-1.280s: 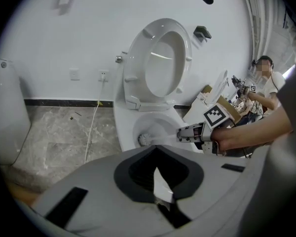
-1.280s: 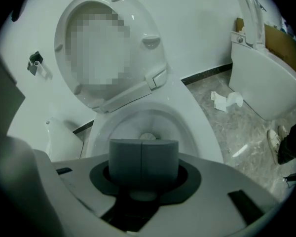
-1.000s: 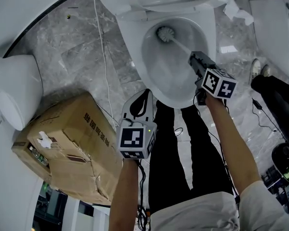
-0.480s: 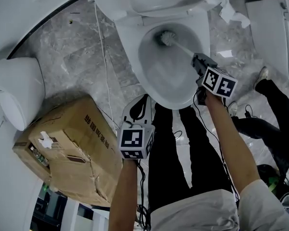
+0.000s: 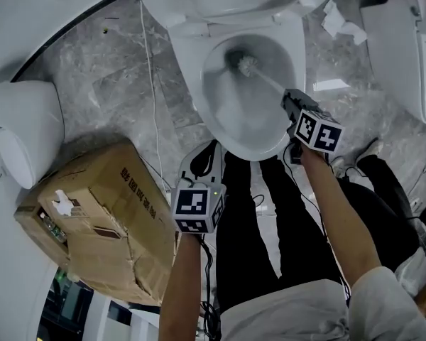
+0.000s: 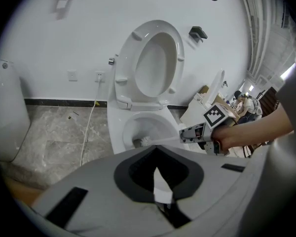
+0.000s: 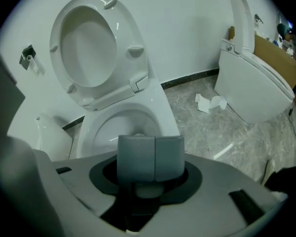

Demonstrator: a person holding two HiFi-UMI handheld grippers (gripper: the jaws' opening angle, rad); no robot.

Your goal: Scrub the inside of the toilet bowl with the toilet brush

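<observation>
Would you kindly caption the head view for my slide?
Right tool holds the toilet brush inside the toilet bowl; left tool hovers empty.

Left gripper [image 5: 211,146]: white shell edged in black. Behind its jaws sits a marker cube [image 5: 197,207], white with black square patterns, and a small green lamp [image 5: 211,192] on the cube's upper edge. A thin black cable [image 5: 207,261] runs back from beneath the cube.

From its own camera, a smooth grey housing [image 6: 89,181] has a dark recess round the jaws and black rectangular slots [image 6: 64,206] to either side.

Right gripper [image 5: 287,96]: dark grey body with a matching patterned cube [image 5: 318,131] behind. Its jaws end in two flat grey pads [image 7: 135,157].

Clothing: white short-sleeved top [image 5: 298,315], black trousers [image 5: 248,247].
</observation>
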